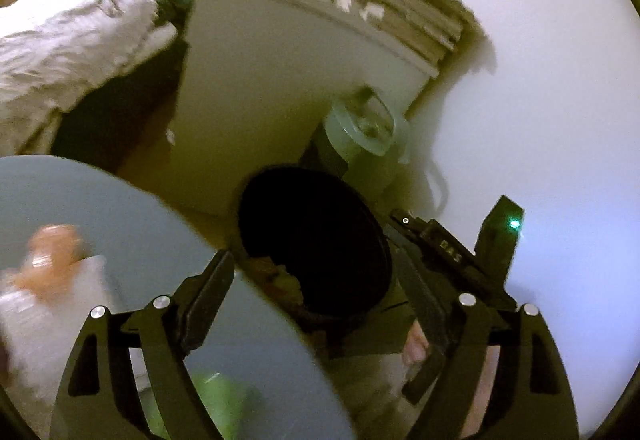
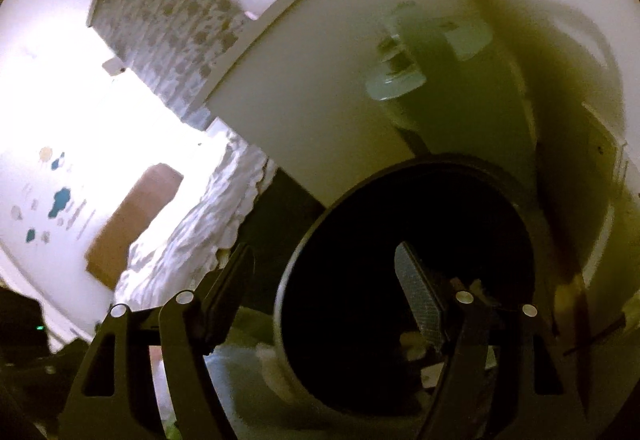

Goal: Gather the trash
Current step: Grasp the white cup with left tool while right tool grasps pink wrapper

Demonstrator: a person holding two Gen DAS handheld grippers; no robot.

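Left wrist view: the left gripper is seen released, nothing between its jaws. A dark round trash bin lies at twelve o'clock from it, beside a round blue table; blurred orange-and-white litter remains on the table at nine o'clock.

Right wrist view: the right gripper is spread, empty, over the bin's mouth. Collection is judged unfinished.
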